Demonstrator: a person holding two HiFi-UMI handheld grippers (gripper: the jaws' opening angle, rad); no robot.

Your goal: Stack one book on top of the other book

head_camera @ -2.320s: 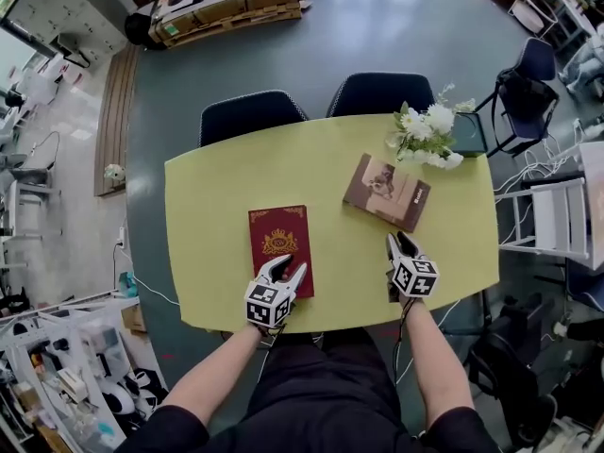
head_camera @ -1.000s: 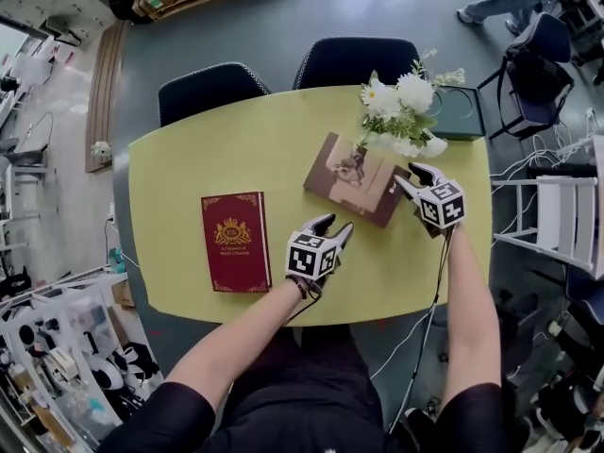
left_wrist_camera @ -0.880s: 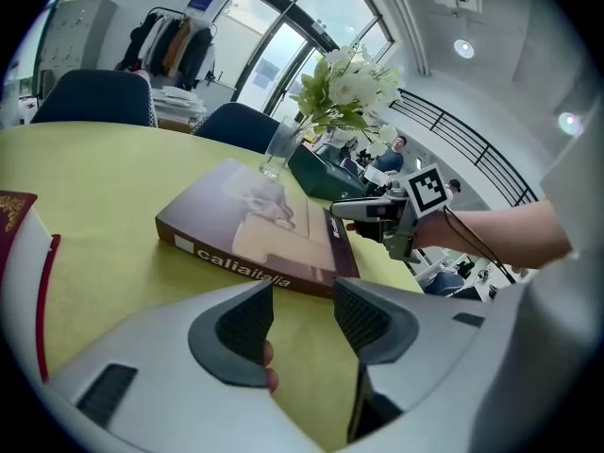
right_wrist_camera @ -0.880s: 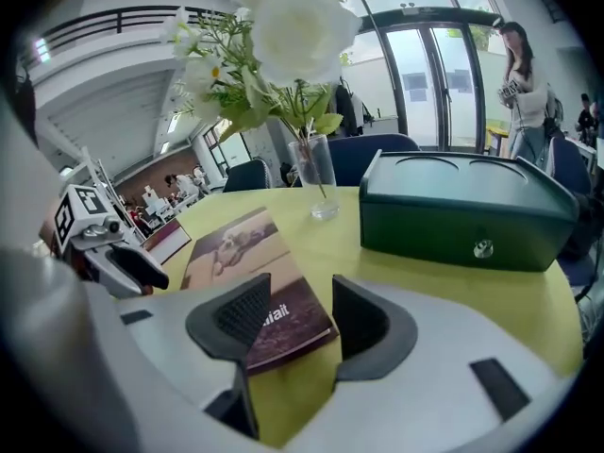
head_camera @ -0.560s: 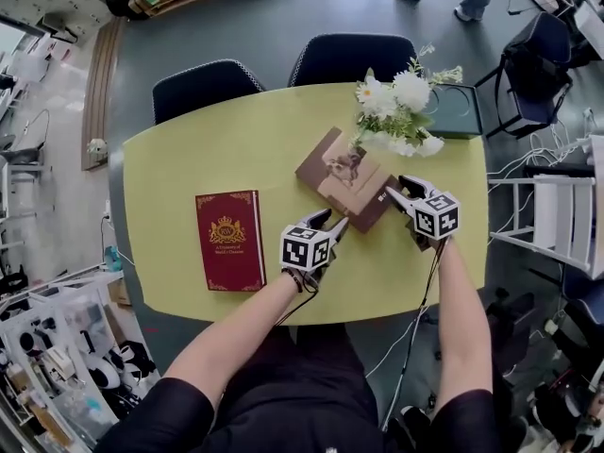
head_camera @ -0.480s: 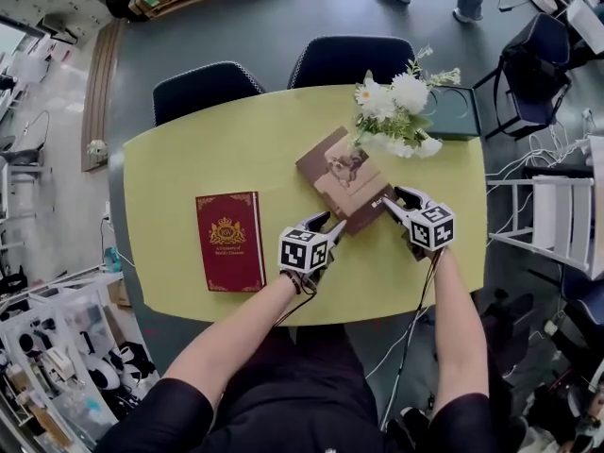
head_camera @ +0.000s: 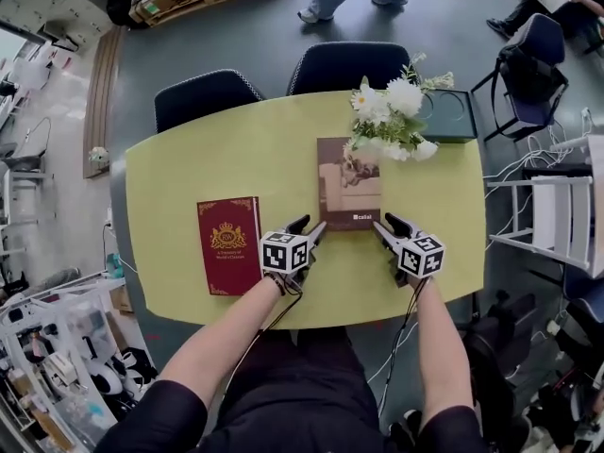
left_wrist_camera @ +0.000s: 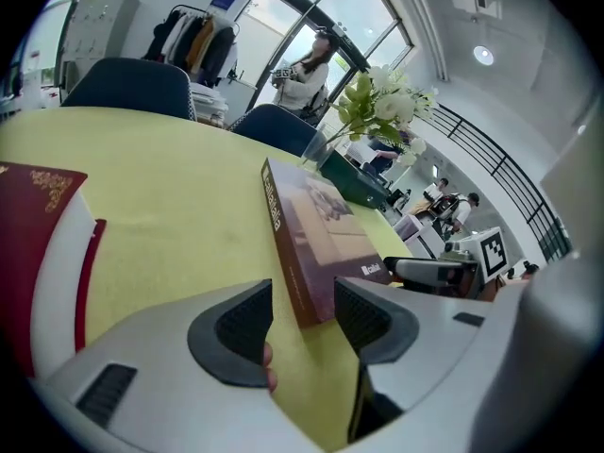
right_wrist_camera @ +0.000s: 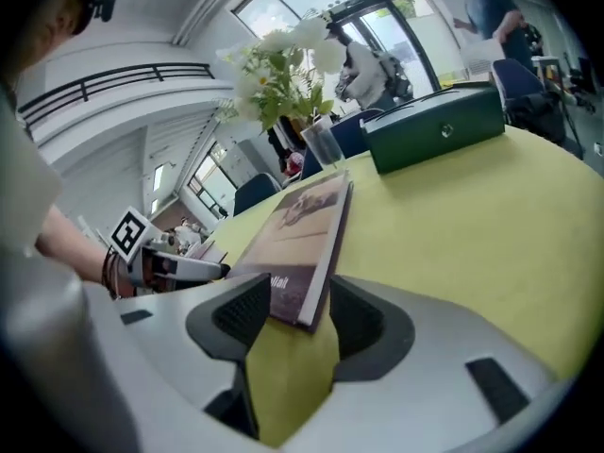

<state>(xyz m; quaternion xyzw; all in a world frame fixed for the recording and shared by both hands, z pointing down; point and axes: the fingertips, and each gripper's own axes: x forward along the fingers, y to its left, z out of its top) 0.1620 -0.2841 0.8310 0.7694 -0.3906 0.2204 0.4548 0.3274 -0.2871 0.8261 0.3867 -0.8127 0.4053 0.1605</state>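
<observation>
Brown book (head_camera: 349,183) lies mid-frame; my left hand-held gripper (head_camera: 310,225) and right hand-held gripper (head_camera: 384,223) straddle its 2 near corners, jaws apart, not yet gripping. Next I should probably clamp and carry it onto the red book (head_camera: 229,245).

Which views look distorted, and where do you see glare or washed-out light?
Head view: sharp and evenly lit, with pale glare on the floor. Left gripper view: strong fisheye bending, black corners, windows washed out. Right gripper view: the same bending, and washed-out windows behind the flowers.
</observation>
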